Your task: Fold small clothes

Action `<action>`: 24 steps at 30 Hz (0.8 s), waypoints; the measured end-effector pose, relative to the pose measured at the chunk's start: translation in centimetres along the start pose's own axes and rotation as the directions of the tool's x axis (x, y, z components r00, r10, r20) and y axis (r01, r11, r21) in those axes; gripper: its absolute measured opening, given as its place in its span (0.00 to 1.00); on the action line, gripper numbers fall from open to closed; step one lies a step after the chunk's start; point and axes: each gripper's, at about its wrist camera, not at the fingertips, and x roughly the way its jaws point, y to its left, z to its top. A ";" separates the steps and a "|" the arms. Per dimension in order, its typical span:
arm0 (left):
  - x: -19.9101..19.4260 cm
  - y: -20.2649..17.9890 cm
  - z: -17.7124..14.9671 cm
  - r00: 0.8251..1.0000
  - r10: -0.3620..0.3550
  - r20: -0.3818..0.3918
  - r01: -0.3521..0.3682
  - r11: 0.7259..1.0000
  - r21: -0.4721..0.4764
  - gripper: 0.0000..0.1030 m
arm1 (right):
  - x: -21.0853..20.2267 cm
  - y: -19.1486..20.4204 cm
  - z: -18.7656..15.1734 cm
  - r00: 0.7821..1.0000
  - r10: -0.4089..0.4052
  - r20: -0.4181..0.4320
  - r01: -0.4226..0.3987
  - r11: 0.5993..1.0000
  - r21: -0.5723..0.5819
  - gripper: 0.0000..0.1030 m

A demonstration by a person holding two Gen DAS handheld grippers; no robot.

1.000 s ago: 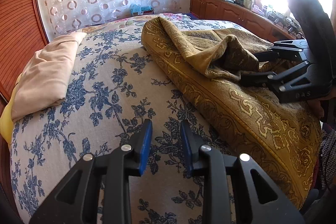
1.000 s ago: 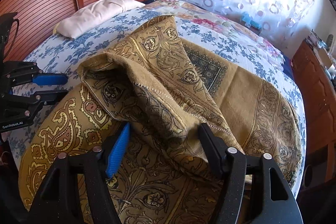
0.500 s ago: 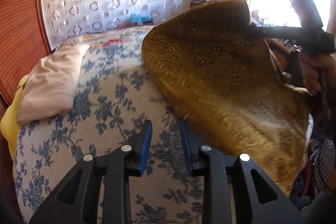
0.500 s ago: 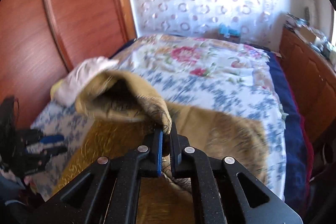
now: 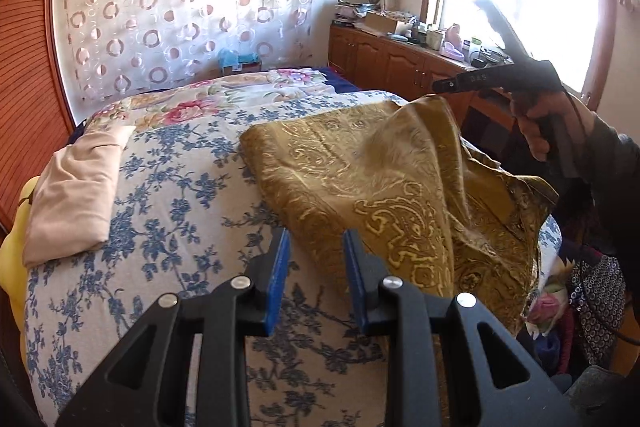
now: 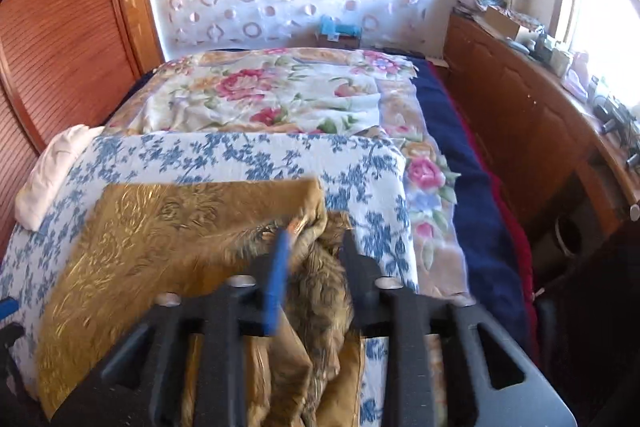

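The right gripper (image 6: 314,239) is opening its jaws, with a bunched fold of the gold cloth (image 6: 160,227) lying between them, though the blur keeps me from telling whether the pads are touching it. The left gripper (image 5: 316,247) is hovering partly open and holding nothing, over the blue-flowered bedspread (image 5: 168,195) just at the cloth's near left edge. The cloth is lying spread across the near right part of the bed, with a folded beige garment (image 5: 76,195) sitting well apart at far left.
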 end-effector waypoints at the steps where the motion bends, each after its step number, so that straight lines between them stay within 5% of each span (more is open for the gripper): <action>1: 0.1 -0.2 0.0 1.000 -0.002 -0.003 0.002 1.000 0.002 0.26 | -0.7 0.0 -0.7 1.000 0.010 0.010 -0.010 1.000 -0.008 0.37; 12: 1.1 -2.2 -0.3 0.999 -0.025 -0.025 0.026 0.999 0.023 0.25 | -6.4 3.6 -10.1 0.985 0.171 -0.026 -0.173 0.979 -0.111 0.37; 16: 1.3 -2.7 -0.4 0.999 -0.029 -0.026 0.030 0.999 0.028 0.25 | -5.3 4.1 -12.0 0.987 0.149 -0.066 -0.156 0.980 -0.125 0.30; 20: 1.3 -3.0 -0.5 0.999 -0.030 -0.030 0.031 0.999 0.028 0.25 | -5.4 3.6 -13.1 0.980 0.192 -0.051 -0.196 0.975 -0.103 0.08; 24: 1.1 -3.0 -0.5 0.999 -0.035 -0.022 0.036 0.999 0.027 0.25 | -8.0 2.8 -13.7 0.976 0.218 0.016 -0.216 0.974 -0.075 0.05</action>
